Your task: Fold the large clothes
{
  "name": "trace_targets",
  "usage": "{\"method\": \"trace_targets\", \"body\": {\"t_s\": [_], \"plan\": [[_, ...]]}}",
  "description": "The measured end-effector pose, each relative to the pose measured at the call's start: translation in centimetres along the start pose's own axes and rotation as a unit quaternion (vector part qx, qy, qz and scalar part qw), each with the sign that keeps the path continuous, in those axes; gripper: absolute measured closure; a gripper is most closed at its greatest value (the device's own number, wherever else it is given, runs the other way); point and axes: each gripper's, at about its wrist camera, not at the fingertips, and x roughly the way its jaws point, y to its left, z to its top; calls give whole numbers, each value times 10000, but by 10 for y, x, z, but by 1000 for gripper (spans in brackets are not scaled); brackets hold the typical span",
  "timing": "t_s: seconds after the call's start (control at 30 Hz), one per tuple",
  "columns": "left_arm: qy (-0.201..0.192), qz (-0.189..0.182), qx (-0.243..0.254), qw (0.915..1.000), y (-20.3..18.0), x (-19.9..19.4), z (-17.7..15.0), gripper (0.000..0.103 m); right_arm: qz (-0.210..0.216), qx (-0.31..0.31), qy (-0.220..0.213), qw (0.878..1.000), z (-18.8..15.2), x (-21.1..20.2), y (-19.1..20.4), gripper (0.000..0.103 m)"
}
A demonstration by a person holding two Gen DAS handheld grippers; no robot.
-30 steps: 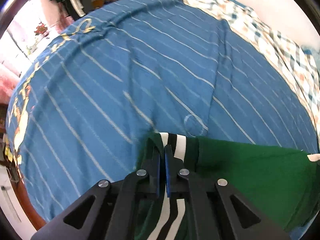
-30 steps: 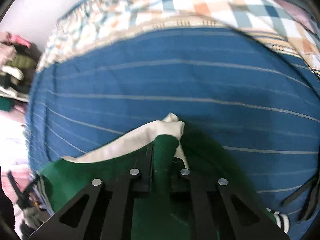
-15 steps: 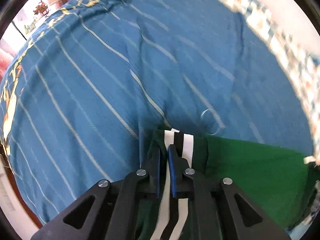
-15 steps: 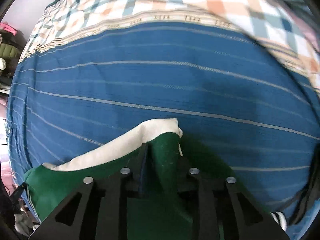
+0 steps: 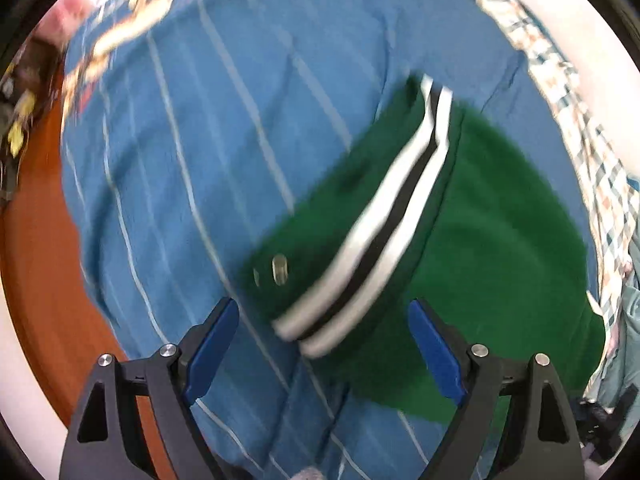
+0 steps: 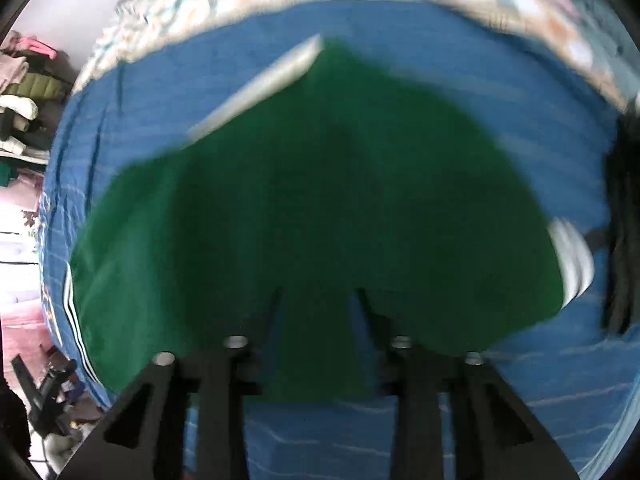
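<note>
A: Well, over on the left the left tool (image 5: 324, 336) has its blue pads spread wide and opening, nothing pinched; the striped band (image 5: 396, 216) of the green garment (image 5: 504, 248) lies just past them on the blue striped bedspread (image 5: 180, 140).

B: So it has let go; and the garment sits toward the right of the bed, near the checked quilt (image 5: 576, 120) at the edge?

A: Yes, flat enough, though the view is smeared; a pale lining edge (image 6: 264, 84) shows at the far corner in the right view.

B: And the right tool (image 6: 318, 300)?

A: Its jaws are closing, with green cloth lying between the fingers; whether the pads actually press on it I cannot tell, it is too blurred.

B: For the fold to come out well, I'd say both ends should be set down level; then smooth the layer toward the striped band so no ridge stays underneath.

A: Agreed; and lift clear straight up, so the cloth isn't dragged.
</note>
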Motion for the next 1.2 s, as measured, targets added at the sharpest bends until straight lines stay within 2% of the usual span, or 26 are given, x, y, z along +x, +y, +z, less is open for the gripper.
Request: {"method": "trace_targets", "body": {"t_s": [0.03, 0.1, 0.13, 0.2, 0.27, 0.33, 0.37, 0.43, 0.5, 0.6, 0.63, 0.67, 0.73, 0.83, 0.93, 1.0, 1.03, 1.07, 1.1, 1.13, 1.17, 1.2], "plan": [[101, 60, -112, 9999, 2, 6, -9, 17, -71, -29, 47, 10000, -2, 12, -3, 71], [116, 4, -377, 9992, 9, 8, -23, 17, -764, -19, 239, 9968, -1, 48, -20, 75], [97, -51, -521, 9986, 14, 7, -29, 17, -673, 148, 381, 9969, 0, 66, -33, 75], [136, -518, -852, 9949, 23, 9, -42, 17, -474, 495, 447, 9966, 4, 71, -44, 74], [196, -1147, -1182, 9862, 27, 19, -47, 17, -515, 479, 608, 9957, 9, 65, -41, 72], [46, -1508, -1444, 9780, 27, 33, -41, 17, -457, 361, 525, 9969, 5, 53, -39, 63], [-56, -1592, -1536, 9752, 28, 37, -36, 17, -403, 317, 512, 9974, 1, 50, -38, 53], [-261, -1649, -1788, 9696, 27, 51, -22, 18, -219, 297, 483, 9981, -10, 43, -41, 51], [-526, -1535, -2101, 9641, 27, 56, -5, 18, -7, 371, 490, 9981, -21, 36, -46, 51], [-851, -1284, -1897, 9697, 8, 50, 16, 50, 234, 497, 477, 9974, -34, 26, -51, 51], [-991, -1213, -1670, 9734, 1, 42, 27, 72, 315, 507, 449, 9972, -39, 22, -51, 51], [-1072, -1181, -1544, 9751, 0, 38, 32, 79, 352, 500, 428, 9972, -42, 19, -51, 51], [-1148, -1402, -1401, 9734, 1, 32, 50, 81, 441, 435, 385, 9973, -47, 11, -46, 51], [-1253, -1510, -1208, 9731, 4, 21, 75, 82, 592, 392, 310, 9970, -48, 2, -39, 51], [-1368, -1483, -1069, 9736, 12, 17, 83, 82, 746, 428, 195, 9961, -47, -4, -38, 51], [-1299, -1587, -1016, 9735, 7, 27, 80, 82, 807, 492, 164, 9954, -45, -1, -40, 51], [-1244, -1579, -988, 9746, 9, 34, 81, 81, 709, 557, 231, 9957, -45, 9, -45, 52], [-1203, -1598, -945, 9752, 11, 38, 77, 79, 533, 622, 282, 9962, -47, 15, -54, 62], [-1146, -1582, -916, 9765, 11, 42, 75, 74, 247, 804, 269, 9961, -50, 27, -68, 102], [-1073, -1595, -905, 9772, 14, 45, 71, 70, -38, 996, 317, 9945, -52, 39, -85, 103], [-1041, -1674, -897, 9763, 14, 48, 69, 67, 71, 1252, 258, 9918, -55, 43, -101, 103], [-1026, -1701, -876, 9761, 14, 50, 68, 64, 356, 1600, 209, 9863, -57, 44, -116, 103]]}}
